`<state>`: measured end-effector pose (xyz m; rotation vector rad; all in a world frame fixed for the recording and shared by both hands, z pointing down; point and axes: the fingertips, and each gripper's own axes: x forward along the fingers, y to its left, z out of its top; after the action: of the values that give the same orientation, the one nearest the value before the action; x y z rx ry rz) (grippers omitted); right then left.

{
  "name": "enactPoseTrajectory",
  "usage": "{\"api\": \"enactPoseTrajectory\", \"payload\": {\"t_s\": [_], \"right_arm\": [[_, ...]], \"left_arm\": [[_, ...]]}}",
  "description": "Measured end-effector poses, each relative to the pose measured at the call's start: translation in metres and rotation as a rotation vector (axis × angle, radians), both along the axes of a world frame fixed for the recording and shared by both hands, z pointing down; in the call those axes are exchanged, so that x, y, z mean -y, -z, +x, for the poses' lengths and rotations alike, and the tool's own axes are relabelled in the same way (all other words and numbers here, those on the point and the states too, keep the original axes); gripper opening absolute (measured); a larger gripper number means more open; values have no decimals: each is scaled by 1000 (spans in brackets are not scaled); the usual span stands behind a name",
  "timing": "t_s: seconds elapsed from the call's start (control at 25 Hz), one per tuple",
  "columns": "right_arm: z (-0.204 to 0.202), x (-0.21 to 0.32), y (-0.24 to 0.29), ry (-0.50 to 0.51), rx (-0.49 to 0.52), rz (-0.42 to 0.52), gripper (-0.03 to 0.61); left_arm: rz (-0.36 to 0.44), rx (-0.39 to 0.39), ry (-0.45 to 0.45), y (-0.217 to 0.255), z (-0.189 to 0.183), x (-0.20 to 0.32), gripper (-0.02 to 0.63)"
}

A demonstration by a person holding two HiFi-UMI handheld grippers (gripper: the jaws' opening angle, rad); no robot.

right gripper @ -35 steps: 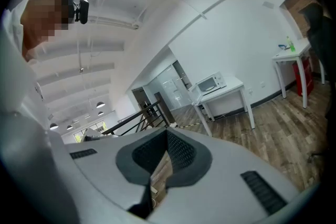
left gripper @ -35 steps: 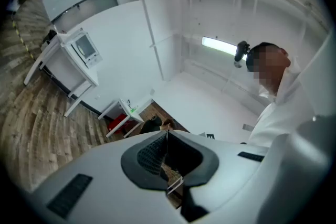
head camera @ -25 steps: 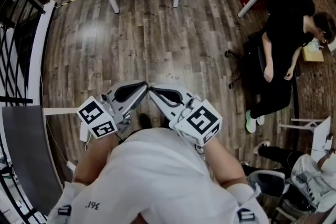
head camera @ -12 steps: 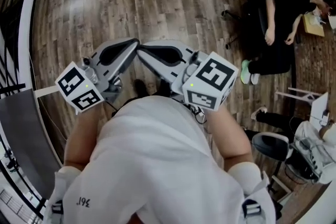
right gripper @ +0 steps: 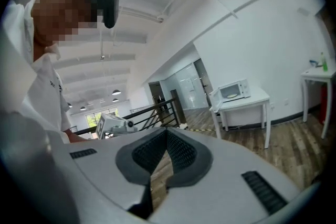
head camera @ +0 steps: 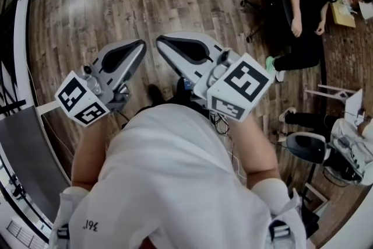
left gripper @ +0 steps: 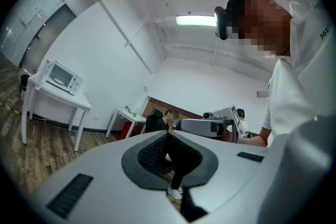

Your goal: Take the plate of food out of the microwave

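My left tool (left gripper: 168, 134) and right tool (right gripper: 167, 130) are pressed together, empty. The microwave (right gripper: 233, 91) sits far off on its bench (right gripper: 258, 100) — I'd walk up squarely first.

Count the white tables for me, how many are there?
2. One table holds the microwave. The other table stands to its right along the same wall, with a green bottle on top. More may be hidden outside these views.
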<state>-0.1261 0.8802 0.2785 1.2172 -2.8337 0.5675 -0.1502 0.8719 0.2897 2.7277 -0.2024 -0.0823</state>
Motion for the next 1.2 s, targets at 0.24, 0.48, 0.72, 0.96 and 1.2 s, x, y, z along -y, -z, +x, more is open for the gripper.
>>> {"api": "enactPoseTrajectory", "payload": {"t_s": [0.24, 0.48, 0.72, 0.96, 1.2], "right_arm": [[18, -10, -38, -130, 18, -95, 2], [4, -5, -44, -169, 67, -124, 2], [-2, 2, -52, -212, 65, -131, 2], [-11, 4, -65, -240, 45, -155, 2], [9, 34, -79, -251, 64, -172, 2]], "left_arm": [[-110, -32, 43, -30, -50, -11, 3], [-138, -69, 98, -19, -91, -3, 3], [-180, -83, 126, -22, -111, 3, 3], [-198, -101, 109, -27, -126, 7, 3], [-221, -73, 166, -44, -115, 41, 3]]}}
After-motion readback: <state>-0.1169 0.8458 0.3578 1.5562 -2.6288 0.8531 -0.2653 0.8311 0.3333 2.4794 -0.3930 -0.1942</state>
